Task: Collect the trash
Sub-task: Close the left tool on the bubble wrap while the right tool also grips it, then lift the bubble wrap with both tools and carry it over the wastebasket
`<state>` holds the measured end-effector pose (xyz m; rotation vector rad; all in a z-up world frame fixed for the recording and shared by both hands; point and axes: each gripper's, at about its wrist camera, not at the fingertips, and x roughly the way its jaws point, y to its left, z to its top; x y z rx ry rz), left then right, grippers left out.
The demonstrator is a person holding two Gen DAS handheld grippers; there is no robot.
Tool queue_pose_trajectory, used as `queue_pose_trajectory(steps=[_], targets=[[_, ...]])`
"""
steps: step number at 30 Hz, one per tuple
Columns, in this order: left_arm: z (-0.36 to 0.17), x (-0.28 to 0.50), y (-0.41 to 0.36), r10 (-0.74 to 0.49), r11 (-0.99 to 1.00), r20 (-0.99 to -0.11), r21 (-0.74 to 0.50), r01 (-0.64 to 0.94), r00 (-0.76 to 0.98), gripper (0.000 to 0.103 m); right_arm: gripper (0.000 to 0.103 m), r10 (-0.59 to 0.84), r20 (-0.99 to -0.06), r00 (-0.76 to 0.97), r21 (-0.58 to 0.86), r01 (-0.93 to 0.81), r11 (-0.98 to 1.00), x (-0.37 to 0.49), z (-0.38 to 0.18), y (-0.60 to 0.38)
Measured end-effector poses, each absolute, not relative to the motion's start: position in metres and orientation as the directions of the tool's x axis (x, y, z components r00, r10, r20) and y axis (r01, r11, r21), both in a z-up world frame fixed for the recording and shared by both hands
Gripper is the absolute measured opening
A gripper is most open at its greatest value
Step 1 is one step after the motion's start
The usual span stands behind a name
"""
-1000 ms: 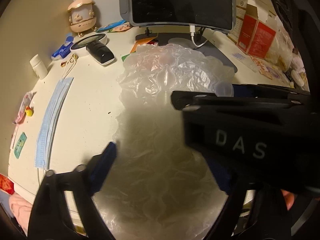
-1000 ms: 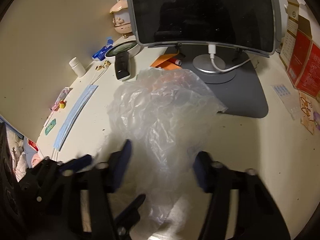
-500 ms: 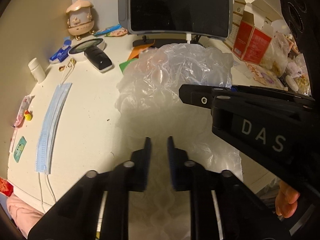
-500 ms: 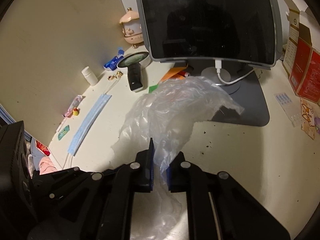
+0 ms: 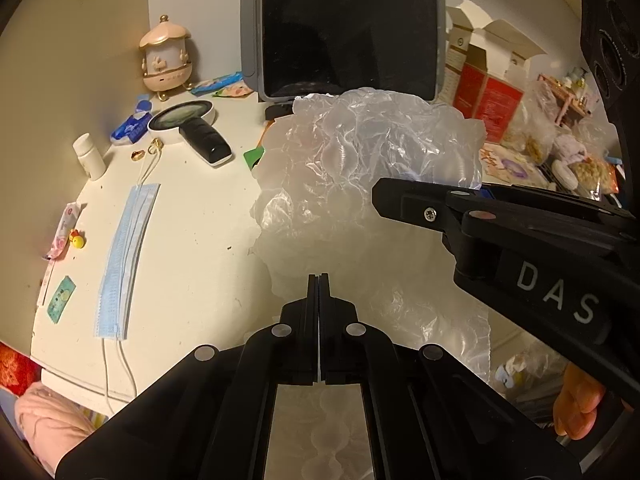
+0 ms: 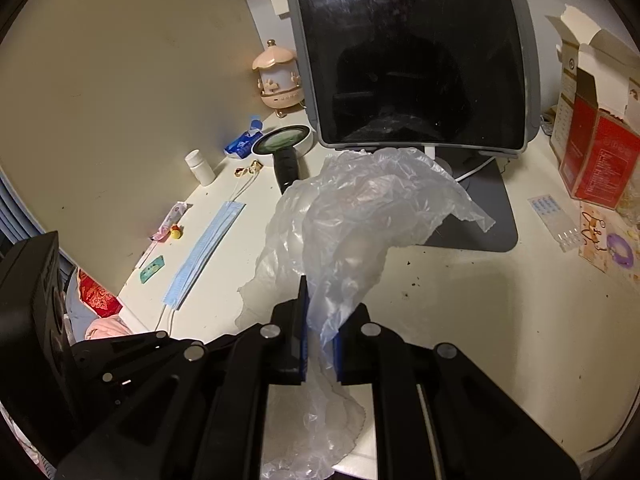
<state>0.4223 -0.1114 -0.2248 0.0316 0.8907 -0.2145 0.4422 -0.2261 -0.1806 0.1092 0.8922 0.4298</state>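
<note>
Item held: one crumpled sheet of clear plastic bubble wrap (image 6: 360, 216), raised off my cream-white desk (image 6: 500, 320) in front of the dark grey-framed monitor (image 6: 408, 52). My right tongs (image 6: 320, 312) are clenched on its lower part, the film bunched between the blue pads and trailing down below them. My left tongs (image 5: 319, 280) are pressed tight together at the sheet's near edge; the film appears to pass between the tips, though the pinch itself is hard to make out. In the left view the right tool crosses in from the side, lettered "DAS". Desk contents, left side: one pale blue pleated face mask (image 5: 128, 256) with white ear loops, lying flat; one black-handled magnifying glass (image 5: 188, 120) with a white rim; one small white pill bottle (image 5: 90, 156), upright; one pink carousel-shaped ornament (image 5: 164, 60) by the wall; one small yellow duck figure (image 5: 77, 239) beside a pink wrapper. Right side: open red and white cardboard boxes (image 6: 596, 148), upright near the monitor; one grey monitor base (image 6: 488, 216) with a white cable.
</note>
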Motion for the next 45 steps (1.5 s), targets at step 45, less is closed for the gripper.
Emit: queue_pose_trajectory(steps=[45], targets=[[-0.258,0.119,0.03,-0.145,0.988,-0.81,-0.091,0.123,0.568,0.0,0.011,0.421,-0.793,0.441,0.227,-0.428,0.875,0.162,-0.205,-0.081]])
